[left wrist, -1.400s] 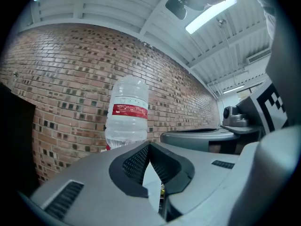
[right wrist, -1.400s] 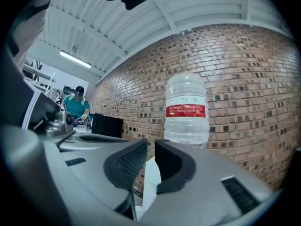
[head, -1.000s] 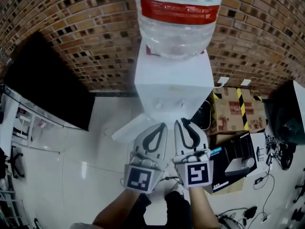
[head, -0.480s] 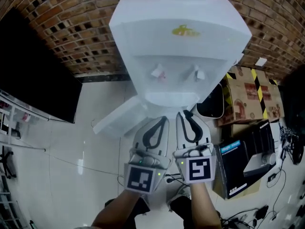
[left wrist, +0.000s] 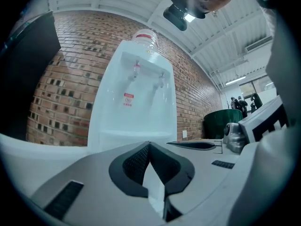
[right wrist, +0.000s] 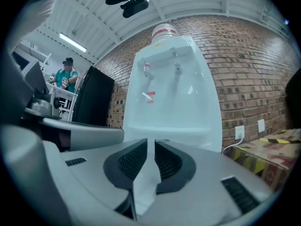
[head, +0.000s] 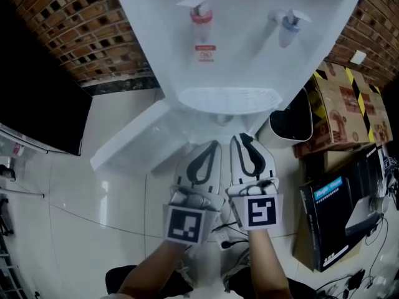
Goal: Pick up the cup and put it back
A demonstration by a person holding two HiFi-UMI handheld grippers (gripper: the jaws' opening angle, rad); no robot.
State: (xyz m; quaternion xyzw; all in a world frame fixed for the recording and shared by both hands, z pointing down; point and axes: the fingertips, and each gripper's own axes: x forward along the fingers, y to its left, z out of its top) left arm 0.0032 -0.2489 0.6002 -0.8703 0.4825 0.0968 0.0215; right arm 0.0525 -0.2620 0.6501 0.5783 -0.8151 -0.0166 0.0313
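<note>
The left gripper (head: 214, 144) has its tips pressed together and holds nothing. The right gripper (head: 241, 137) shows only a thin slit, also empty. The 2 sit side by side aimed at 12 o'clock, probably lining up on the water dispenser (head: 237, 42) below its drip tray (head: 227, 98). What looks like an open cabinet door (head: 128, 148) juts toward 10 o'clock. No cup shows in any view, so its place, heading and long axis cannot be told.

I am in a work room, like a lab or an office. It has a brick wall (head: 81, 48) and a shiny white floor (head: 93, 217). A water dispenser (head: 237, 55) stands by the wall. Cardboard boxes (head: 343, 117) and loose cables (head: 346, 280) lie beside it. A person (right wrist: 67, 76) is far off under long ceiling lights (right wrist: 73, 42).
</note>
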